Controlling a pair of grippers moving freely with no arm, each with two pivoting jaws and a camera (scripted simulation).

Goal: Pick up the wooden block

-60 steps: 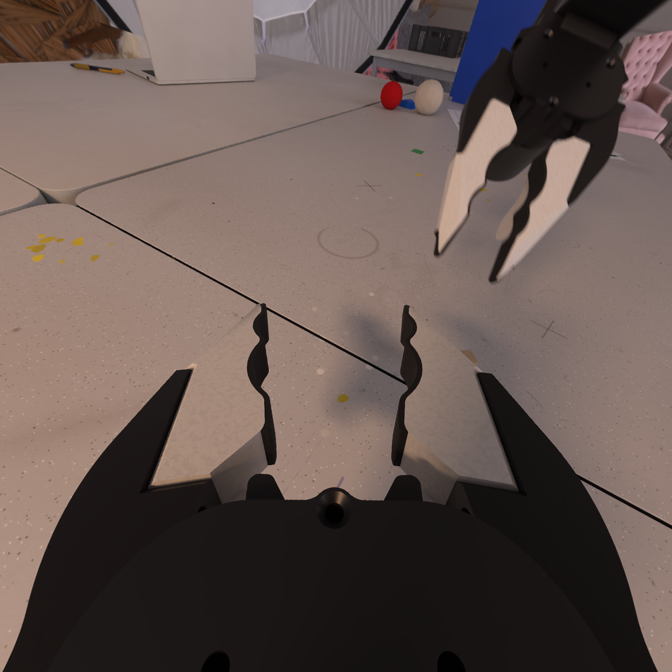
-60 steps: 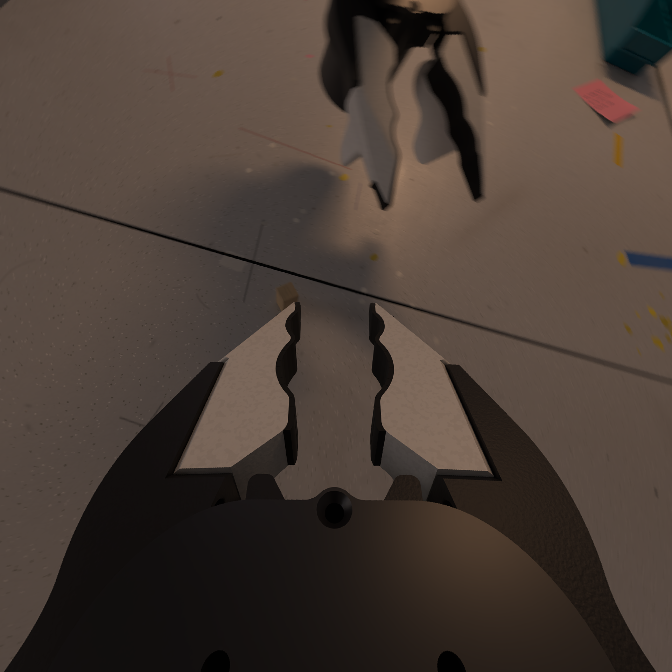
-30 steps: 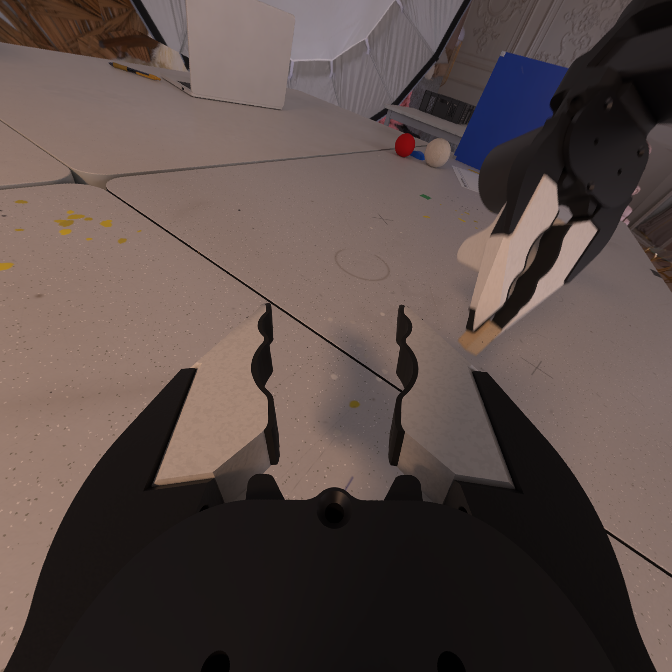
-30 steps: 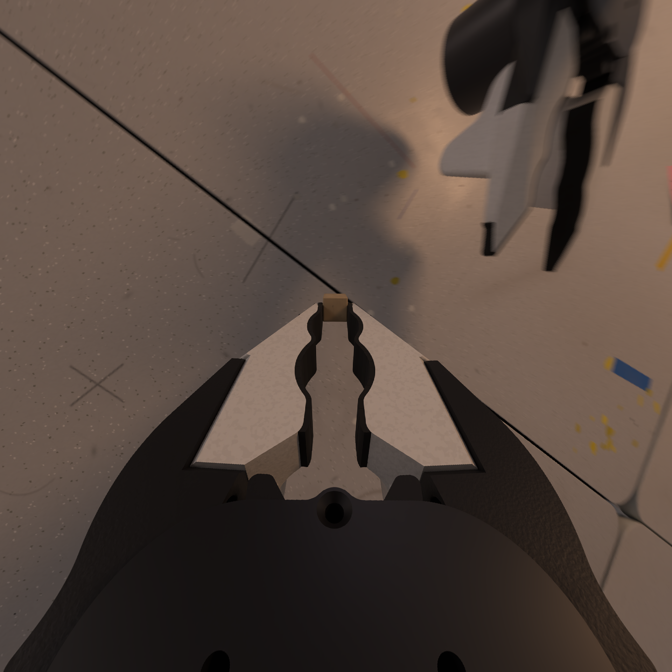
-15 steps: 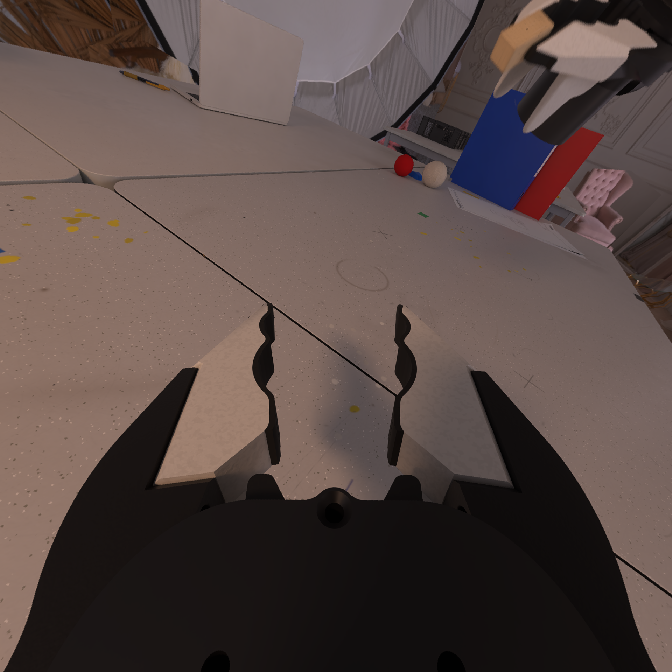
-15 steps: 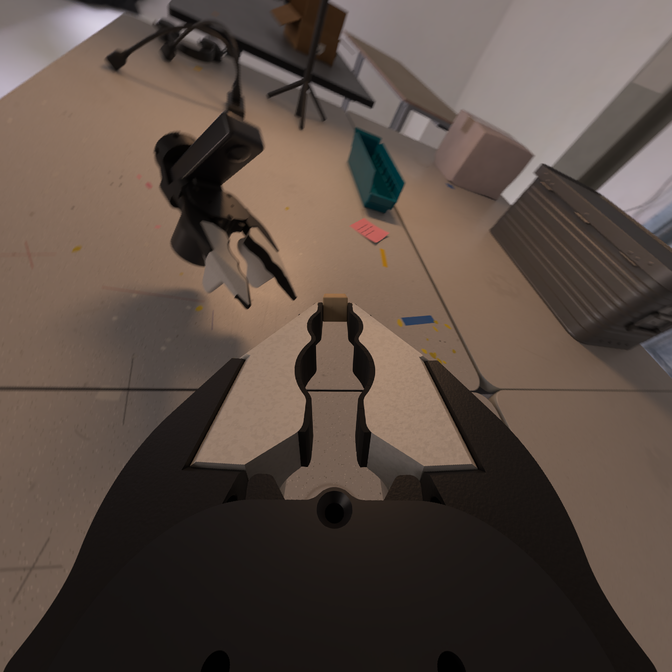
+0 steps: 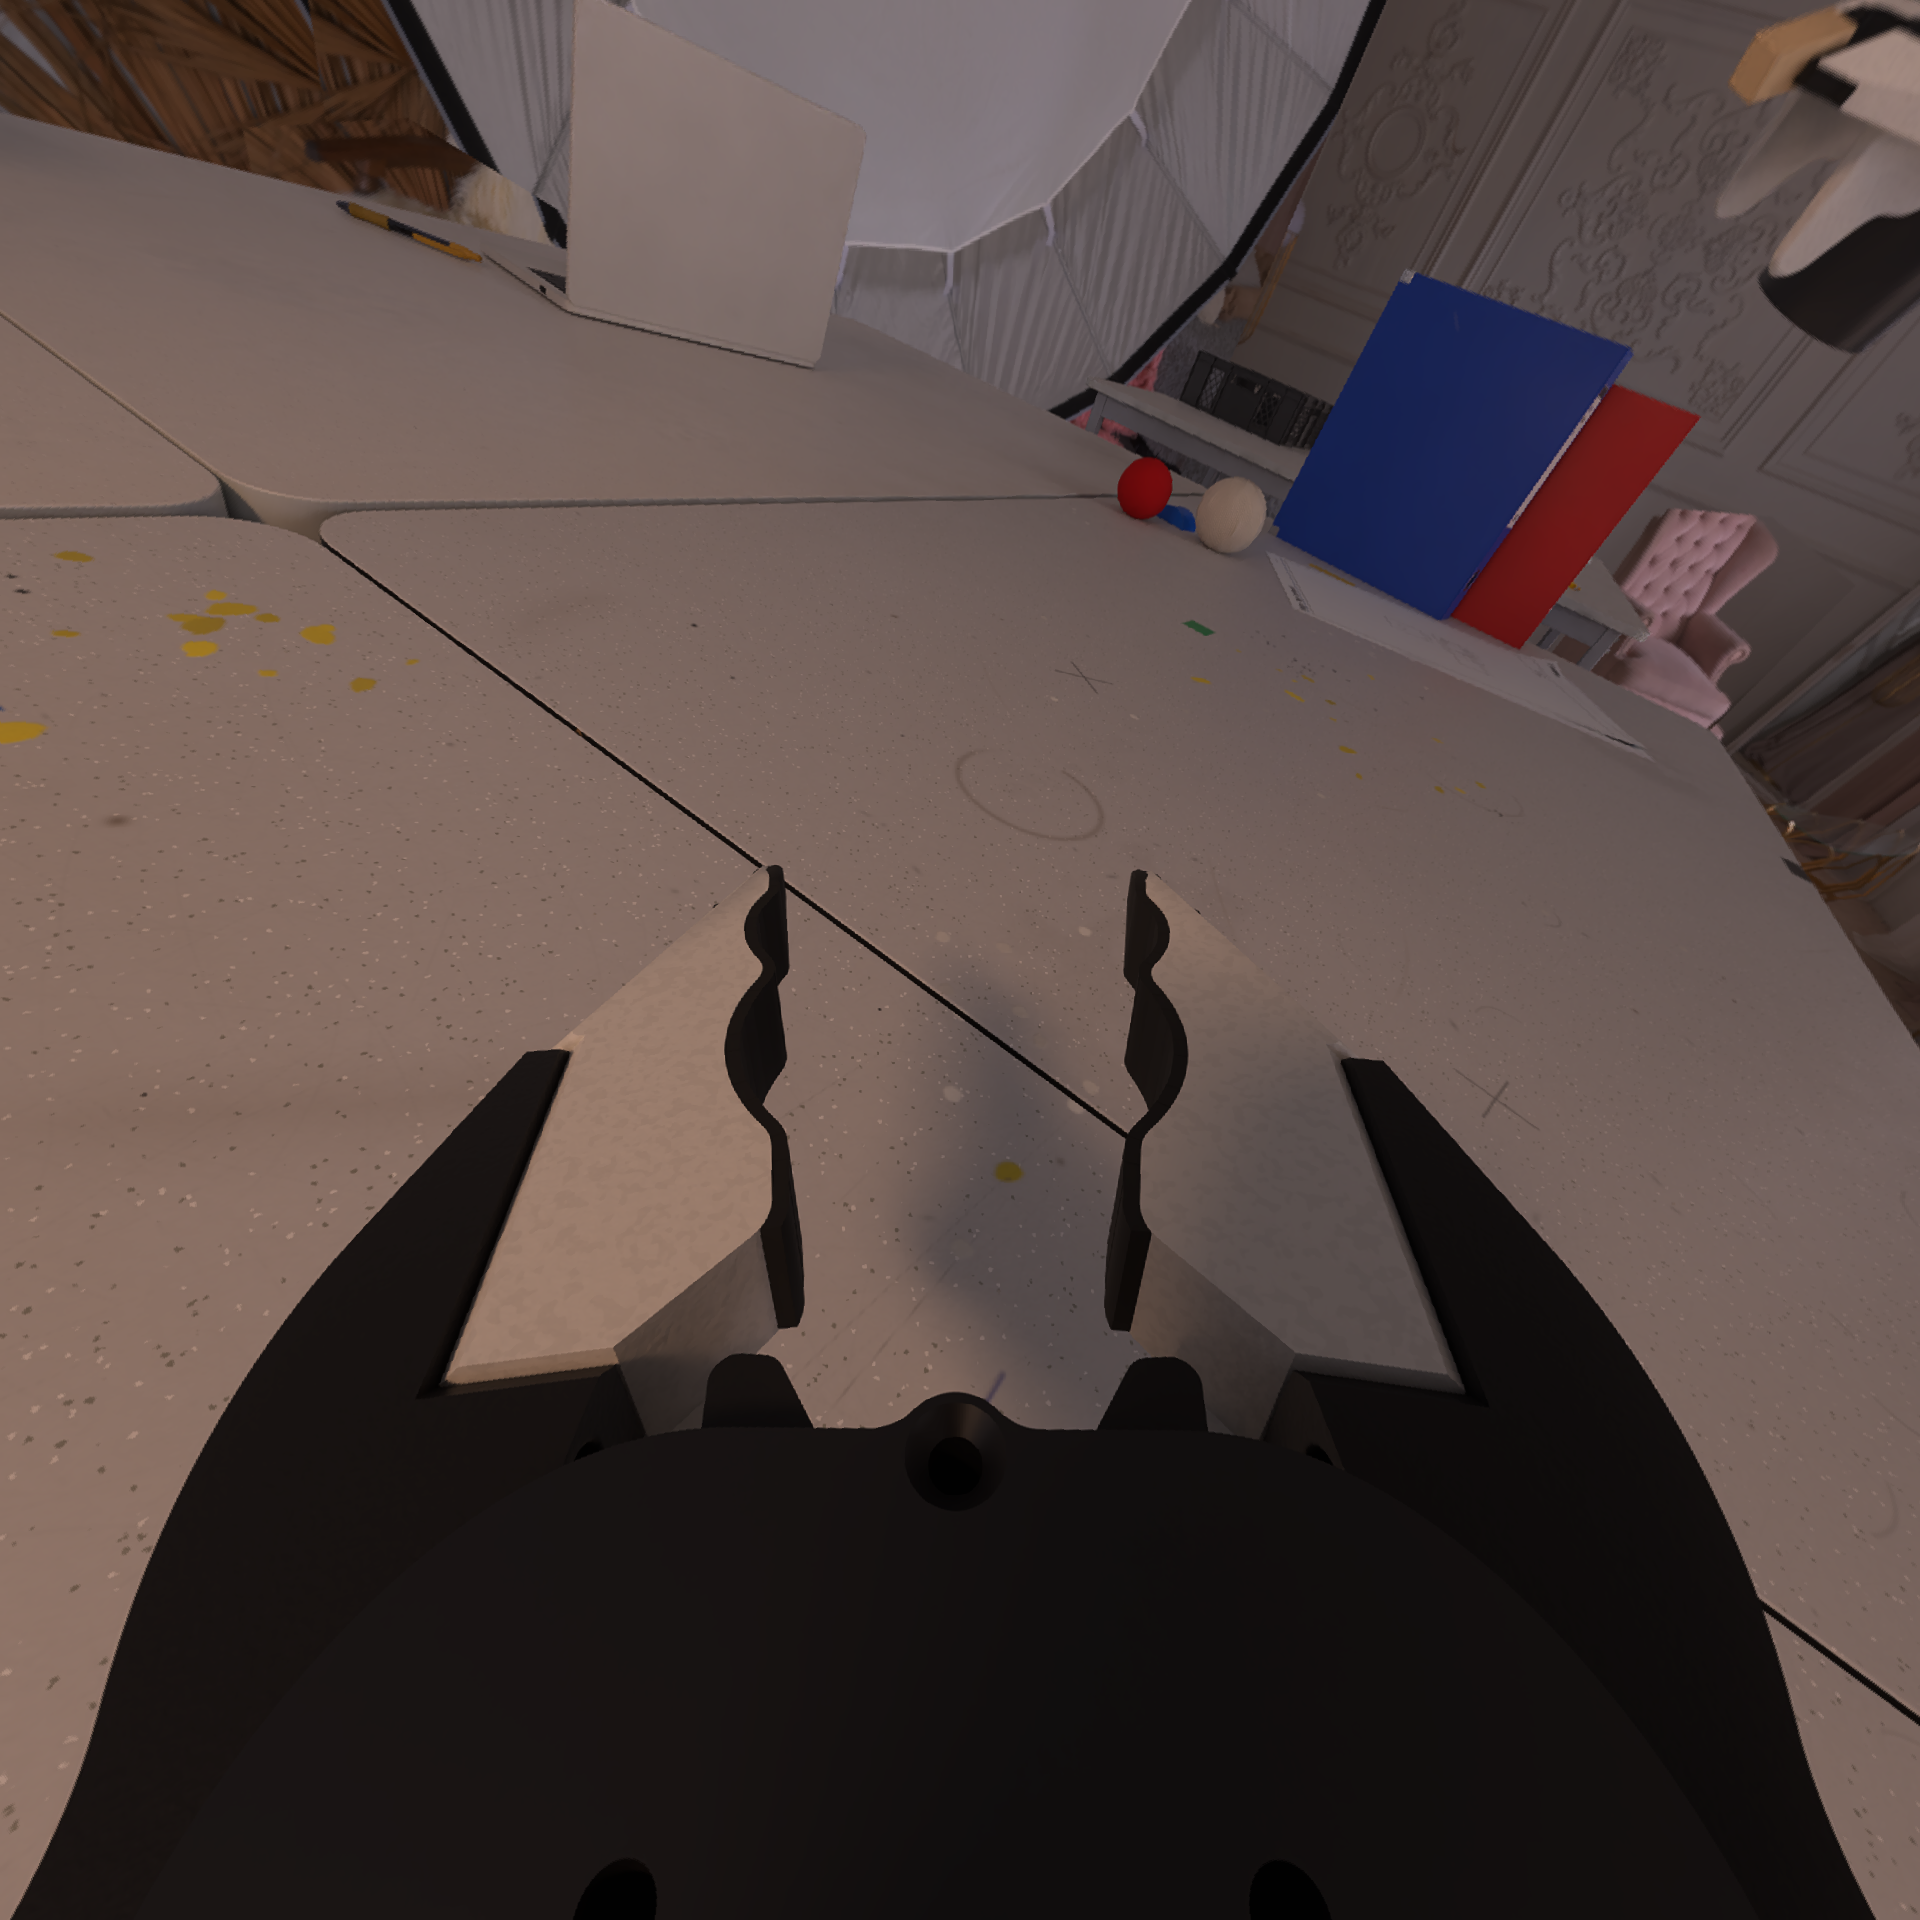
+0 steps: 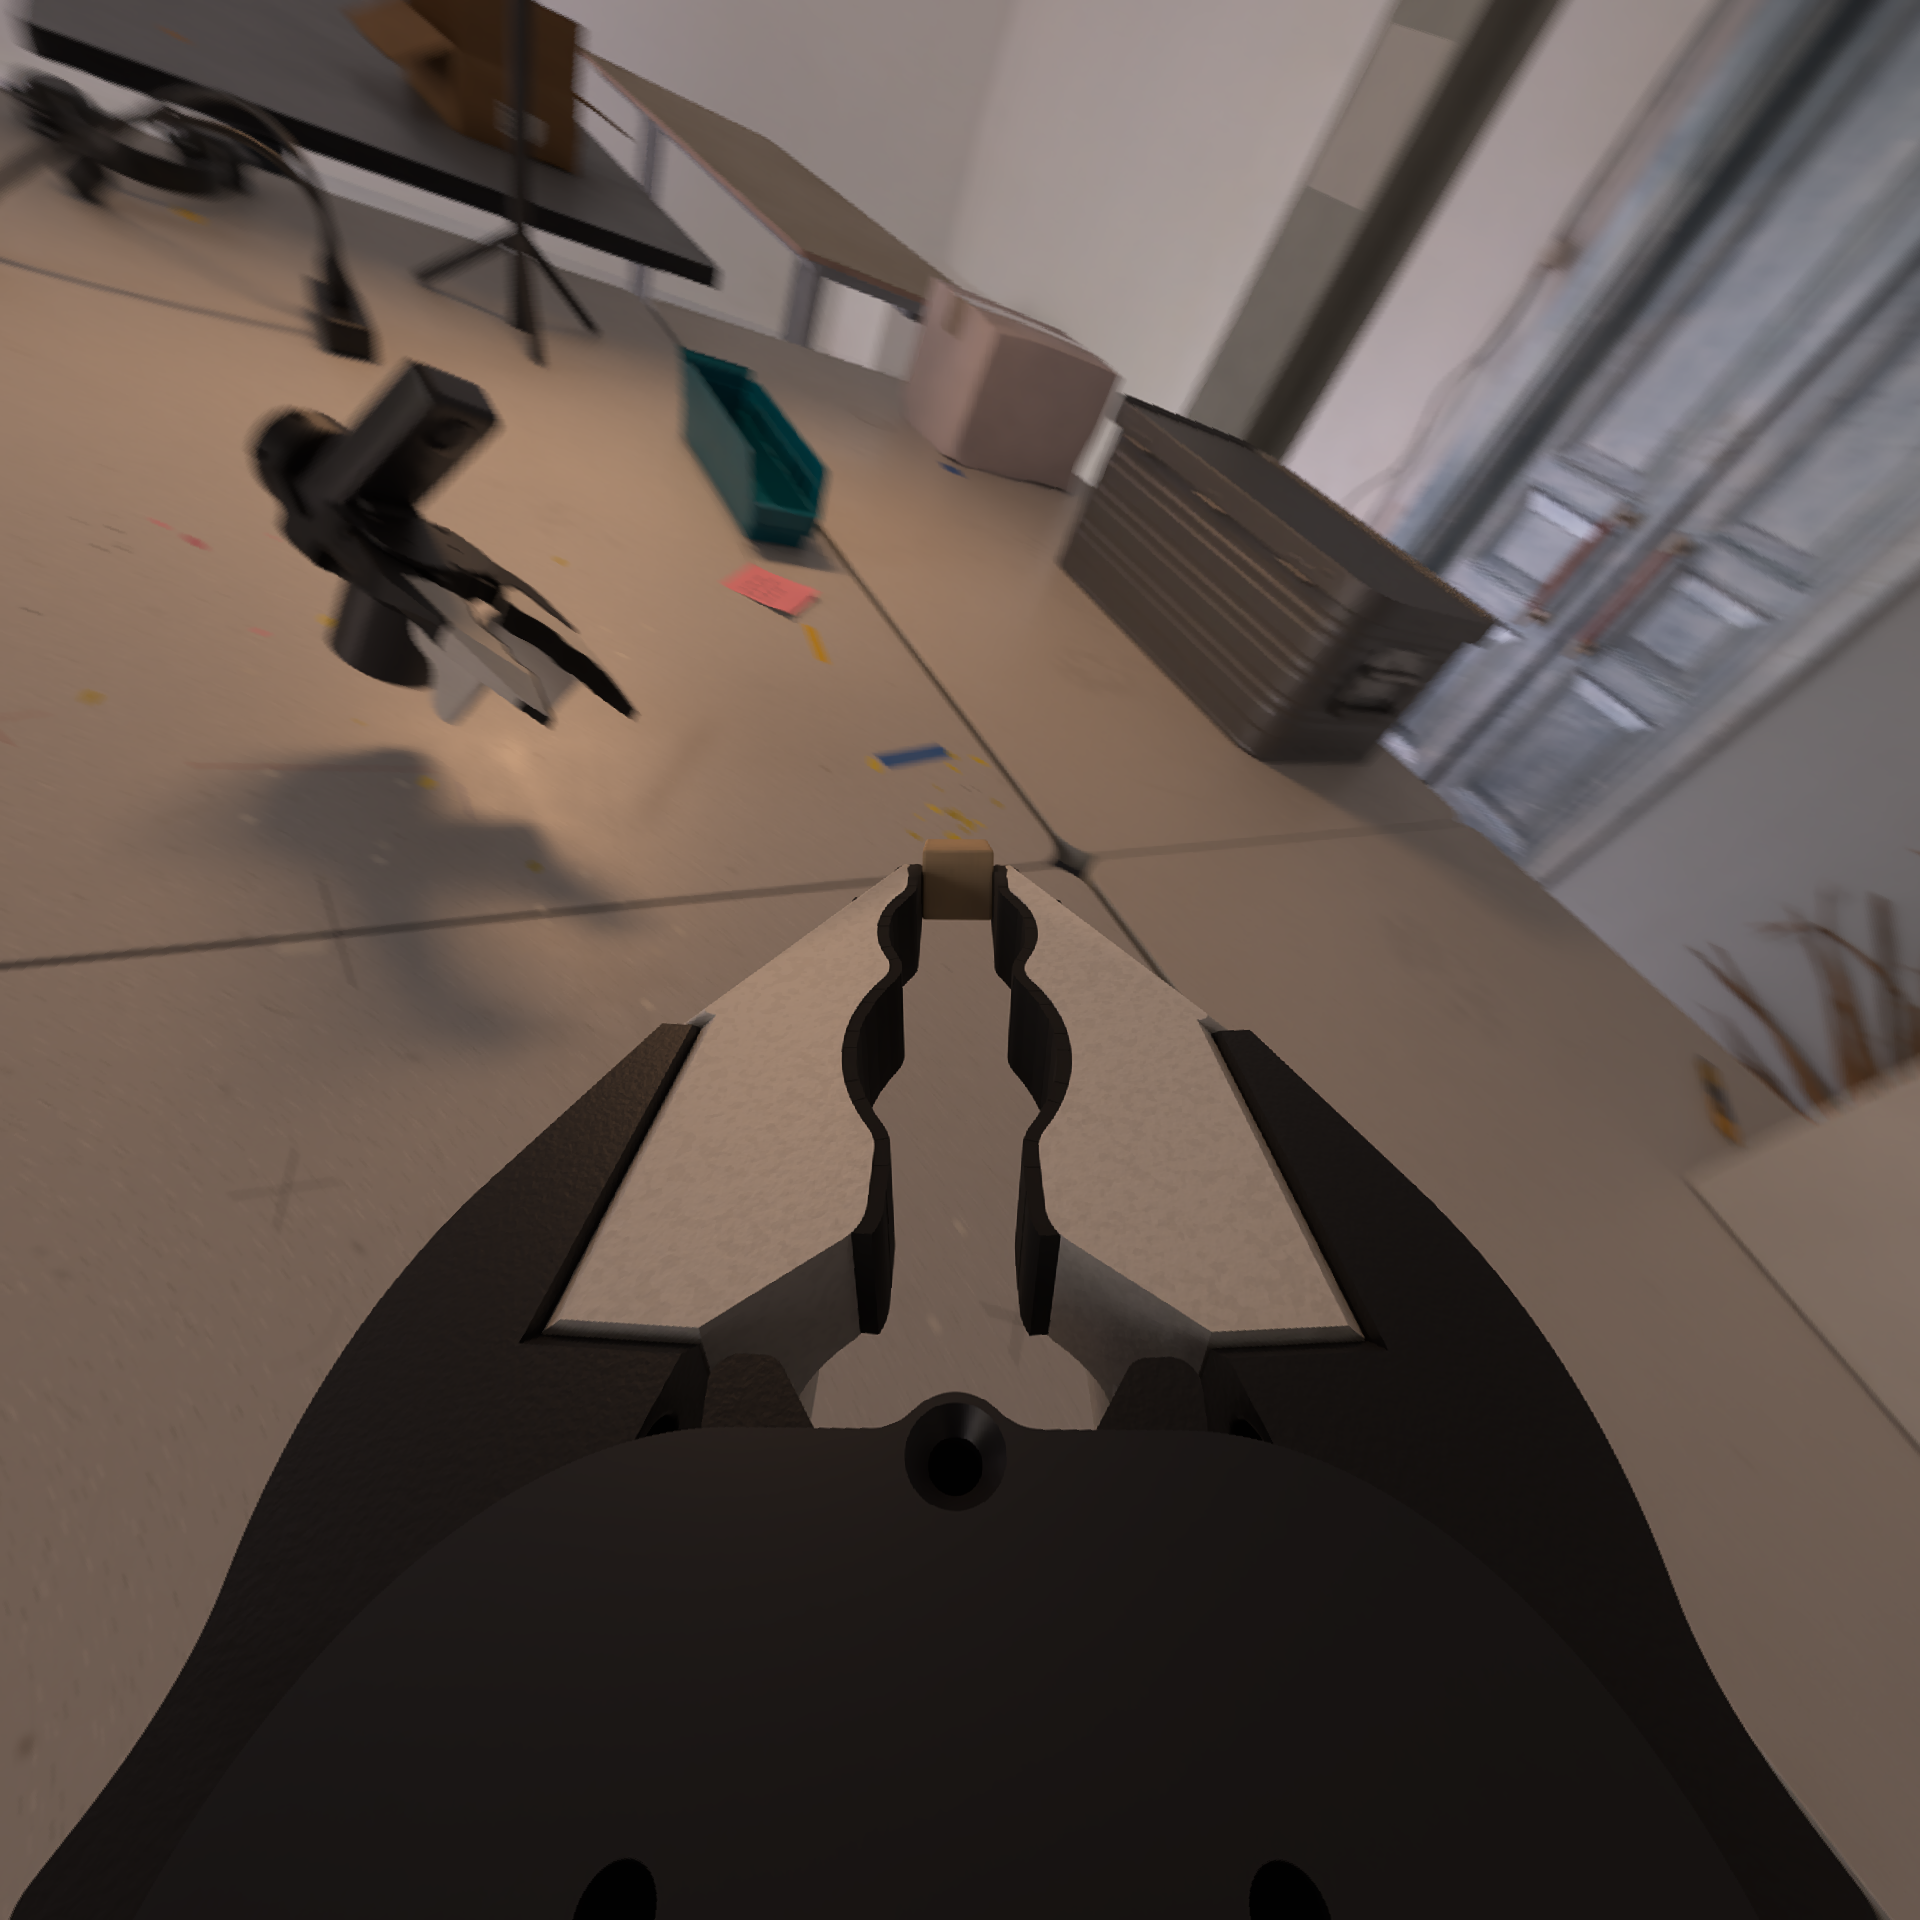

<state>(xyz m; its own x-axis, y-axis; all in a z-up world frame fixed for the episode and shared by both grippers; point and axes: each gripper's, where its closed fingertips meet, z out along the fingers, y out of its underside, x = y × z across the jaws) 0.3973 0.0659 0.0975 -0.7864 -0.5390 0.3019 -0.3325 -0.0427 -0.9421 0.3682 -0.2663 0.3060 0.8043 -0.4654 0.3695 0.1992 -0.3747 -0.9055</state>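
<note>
The small tan wooden block is pinched between the fingertips of my right gripper, which is shut on it and holds it high above the grey table. In the left wrist view the block and the right gripper show at the top right corner, well above the table. My left gripper is open and empty, low over the table seam. It also shows in the right wrist view, off to the left.
A laptop, a red ball and a cream ball lie at the far side, with blue and red boards behind. A teal bin, a cardboard box and a ribbed case stand far off.
My right gripper closed on the block, lifted it off the table and rose high, tilting up toward the room. My left gripper stayed open and almost still.
</note>
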